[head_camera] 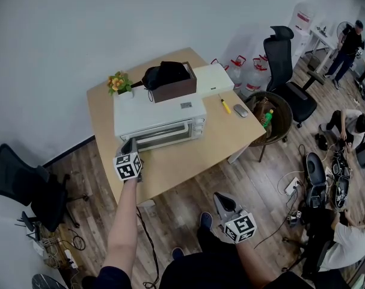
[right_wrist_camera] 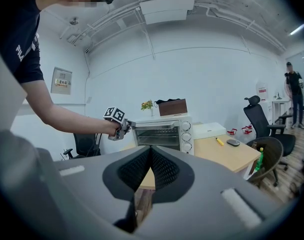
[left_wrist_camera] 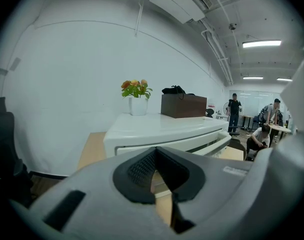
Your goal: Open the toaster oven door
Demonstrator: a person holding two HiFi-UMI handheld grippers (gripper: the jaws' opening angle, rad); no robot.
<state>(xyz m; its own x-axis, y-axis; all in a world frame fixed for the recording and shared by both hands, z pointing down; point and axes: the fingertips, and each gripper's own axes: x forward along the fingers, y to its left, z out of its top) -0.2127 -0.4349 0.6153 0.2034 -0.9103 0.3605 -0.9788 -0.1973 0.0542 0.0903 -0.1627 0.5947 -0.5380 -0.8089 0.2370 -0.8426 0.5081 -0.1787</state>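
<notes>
Head view: left gripper (head_camera: 132,143), jaws together and empty, beside oven (head_camera: 160,118) front's left corner; right gripper (head_camera: 222,198) likewise clenched, well apart.

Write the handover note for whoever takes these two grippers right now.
Left gripper: jaws together, nothing in them, at the front top left corner of the toaster oven, by the left end of the door handle. Whether they touch cannot be told.
Right gripper: jaws together, empty, held low near the body, off the table.
The oven stands on the table; its door looks upright, not swung down.
Done: the approach only.
Left: get onto the handle and pull the door down, probably with the left gripper.
</notes>
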